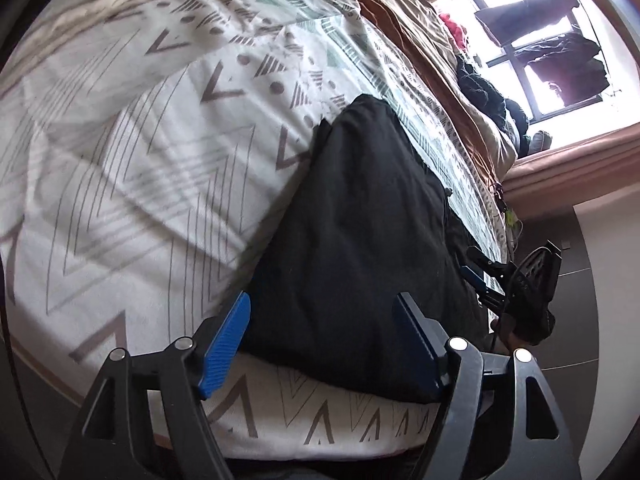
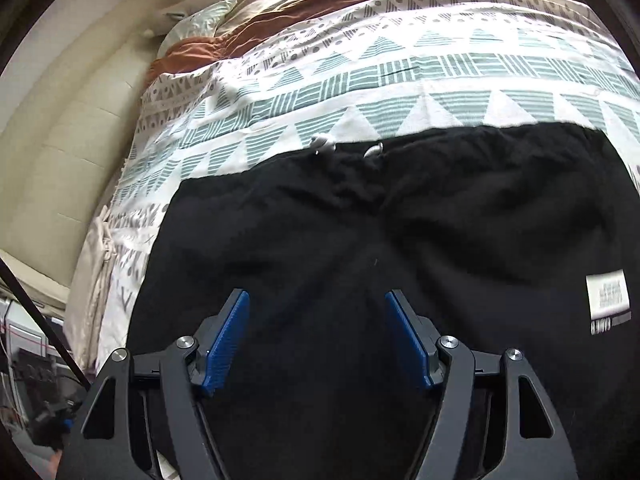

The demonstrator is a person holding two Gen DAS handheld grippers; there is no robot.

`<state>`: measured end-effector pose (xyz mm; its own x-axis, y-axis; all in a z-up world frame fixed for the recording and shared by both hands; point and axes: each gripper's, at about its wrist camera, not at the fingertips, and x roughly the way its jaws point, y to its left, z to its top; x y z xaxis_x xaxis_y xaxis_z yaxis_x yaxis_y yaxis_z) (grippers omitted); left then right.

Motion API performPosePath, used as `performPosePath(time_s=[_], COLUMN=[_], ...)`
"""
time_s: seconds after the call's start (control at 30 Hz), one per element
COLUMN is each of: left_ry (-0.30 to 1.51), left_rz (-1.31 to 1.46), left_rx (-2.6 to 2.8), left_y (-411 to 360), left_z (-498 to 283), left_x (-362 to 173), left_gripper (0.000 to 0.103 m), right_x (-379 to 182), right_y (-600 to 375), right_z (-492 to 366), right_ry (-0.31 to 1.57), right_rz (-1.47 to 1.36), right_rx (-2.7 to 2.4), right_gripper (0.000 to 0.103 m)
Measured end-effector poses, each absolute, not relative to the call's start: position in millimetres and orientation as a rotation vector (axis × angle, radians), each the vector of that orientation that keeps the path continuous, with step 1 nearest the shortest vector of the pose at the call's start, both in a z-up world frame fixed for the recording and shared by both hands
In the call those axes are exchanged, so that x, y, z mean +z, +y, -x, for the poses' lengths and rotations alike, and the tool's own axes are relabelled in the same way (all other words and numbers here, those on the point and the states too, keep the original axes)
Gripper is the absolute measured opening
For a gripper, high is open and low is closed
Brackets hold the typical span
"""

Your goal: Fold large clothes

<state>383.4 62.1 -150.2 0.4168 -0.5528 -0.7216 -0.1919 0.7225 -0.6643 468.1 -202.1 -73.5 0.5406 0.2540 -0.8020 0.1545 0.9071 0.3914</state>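
With both sets of fingers spread and empty, left and right, the black garment lies folded on the bed; I judge one fold done, next needing a fresh edge grip.
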Motion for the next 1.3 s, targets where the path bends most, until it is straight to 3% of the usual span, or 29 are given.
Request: performPosePath(time_s=[0.33, 0.57, 1.0, 1.1, 1.2, 1.3], left_ry=[1.118, 1.130, 1.131, 1.114, 1.082, 1.082], left_rz=[0.826, 0.868, 0.946, 0.951, 0.891, 0.867], left_rx=[-0.229, -0.266, -0.303, -0.310, -0.276, -0.271], left_y=[70.3, 62.2, 43.4, 39.9, 35.1, 28.1], left_z=[-353.2, -355.5, -391.7, -391.7, -387.2, -385.8], left_x=[-164.6, -181.4, -195.6, -191.5, -180.1, -177.5], left_gripper=[0.074, 0.074, 0.074, 0.069, 0.055, 0.055], right_x=[-66.7, -67.6, -85.4, -82.5, -82.5, -94.7], right_y=[-206.0, -211.3, -208.0, -201.5, -197.4, -196.5], right_z=[-408.4, -363.8, -324.0, -322.9, -324.4, -329.3], right_ry=[1.001, 0.993, 0.992, 0.984, 0.982, 1.012], right_rz=[-0.483, -0.521, -0.625, -0.611, -0.574, -0.564], right_rx=[0.086, 0.102, 0.162, 0.189, 0.178, 0.138], right_gripper=[0.060, 0.040, 0.026, 0.026, 0.026, 0.025])
